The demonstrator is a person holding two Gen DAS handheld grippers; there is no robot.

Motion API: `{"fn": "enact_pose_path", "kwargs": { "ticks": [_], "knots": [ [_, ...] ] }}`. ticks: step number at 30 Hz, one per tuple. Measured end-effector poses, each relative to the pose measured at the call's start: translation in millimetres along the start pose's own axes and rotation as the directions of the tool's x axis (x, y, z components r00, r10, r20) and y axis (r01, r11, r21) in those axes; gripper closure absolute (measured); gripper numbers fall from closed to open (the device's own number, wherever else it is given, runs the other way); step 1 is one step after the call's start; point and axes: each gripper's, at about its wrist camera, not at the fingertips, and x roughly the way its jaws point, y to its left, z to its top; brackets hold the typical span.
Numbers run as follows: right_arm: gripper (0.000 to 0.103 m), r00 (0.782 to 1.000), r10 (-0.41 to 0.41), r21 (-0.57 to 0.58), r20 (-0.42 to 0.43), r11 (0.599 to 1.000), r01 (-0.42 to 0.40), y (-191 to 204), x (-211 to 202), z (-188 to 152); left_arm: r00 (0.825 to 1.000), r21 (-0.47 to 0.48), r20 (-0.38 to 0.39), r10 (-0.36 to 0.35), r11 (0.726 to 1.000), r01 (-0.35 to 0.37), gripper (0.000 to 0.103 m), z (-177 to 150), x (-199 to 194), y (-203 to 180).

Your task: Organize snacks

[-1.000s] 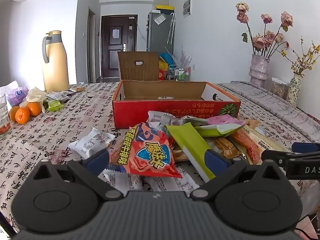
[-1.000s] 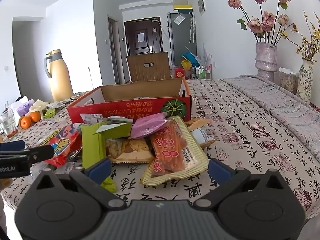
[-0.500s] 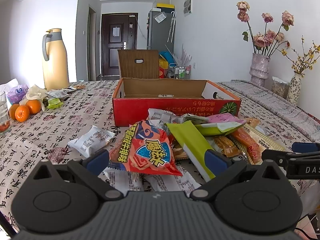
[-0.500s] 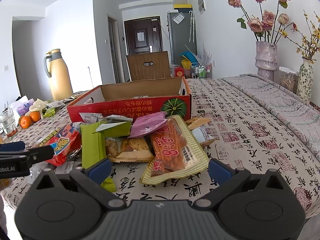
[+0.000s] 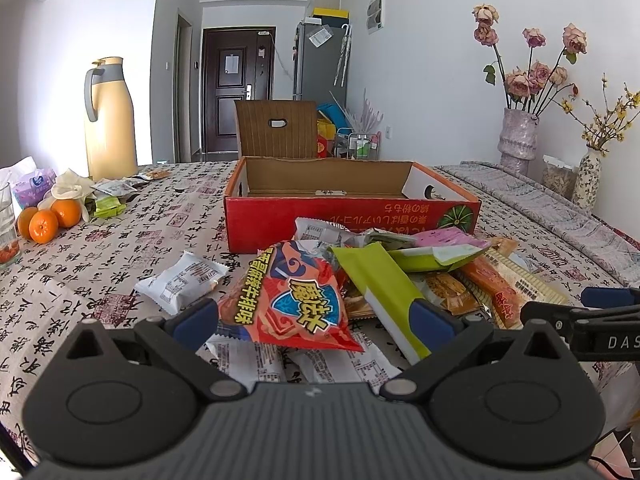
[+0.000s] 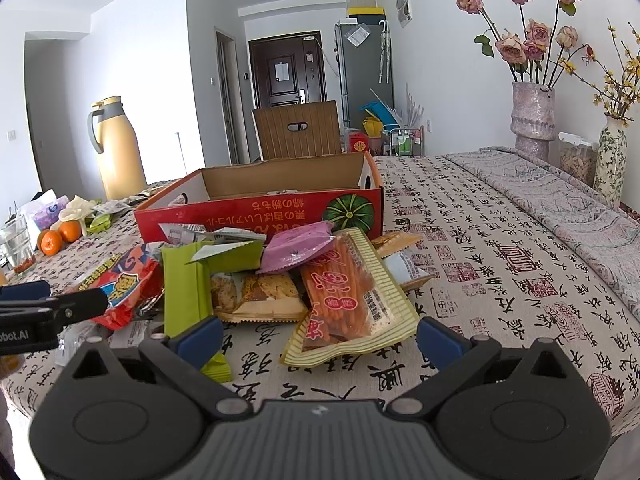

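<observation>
Nothing packed yet: box (image 5: 352, 204) empty beyond both spread, unloaded grippers (image 5: 314, 316) (image 6: 318, 336); snacks (image 6: 280, 280) heaped between.

Worktop (image 5: 152, 240) under a cloth printed with calligraphy. Open red cardboard box (image 5: 352, 216) at centre. Heap of snack packets (image 5: 360, 280) just before it, one white packet (image 5: 180, 282) apart to the left. Far left: oranges (image 5: 48, 220), glass (image 5: 6, 224), yellow thermos jug (image 5: 110, 120). Far right: two flower vases (image 6: 534, 120).
</observation>
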Motion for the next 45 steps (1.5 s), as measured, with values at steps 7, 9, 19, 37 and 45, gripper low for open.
{"fn": "enact_pose_path", "kwargs": {
  "ticks": [7, 9, 19, 37, 45],
  "knots": [
    [0.000, 1.000, 0.000, 0.000, -0.001, 1.000, 0.000, 0.0, 0.0, 0.0, 1.000, -0.001, 0.000, -0.001, 1.000, 0.001, 0.000, -0.2, -0.4, -0.5],
    [0.000, 1.000, 0.000, 0.000, -0.001, 1.000, 0.000, 0.0, 0.0, 0.0, 1.000, -0.001, 0.000, -0.001, 1.000, 0.001, 0.000, -0.3, -0.3, -0.5],
    [0.000, 1.000, 0.000, 0.000, -0.002, 1.000, 0.000, 0.0, 0.2, -0.1, 1.000, -0.001, -0.001, -0.002, 1.000, 0.002, 0.000, -0.3, 0.0, 0.0],
    [0.000, 1.000, 0.000, -0.001, -0.004, 1.000, 0.000, 0.2, 0.5, -0.2, 1.000, -0.002, -0.001, -0.003, 1.000, 0.003, 0.000, -0.2, 0.0, 0.4],
    [0.000, 1.000, -0.001, 0.000, -0.005, 1.000, 0.001, 0.0, 1.1, -0.5, 1.000, -0.009, -0.001, -0.007, 1.000, 0.007, 0.000, -1.7, 0.8, -0.5]
  ]
}}
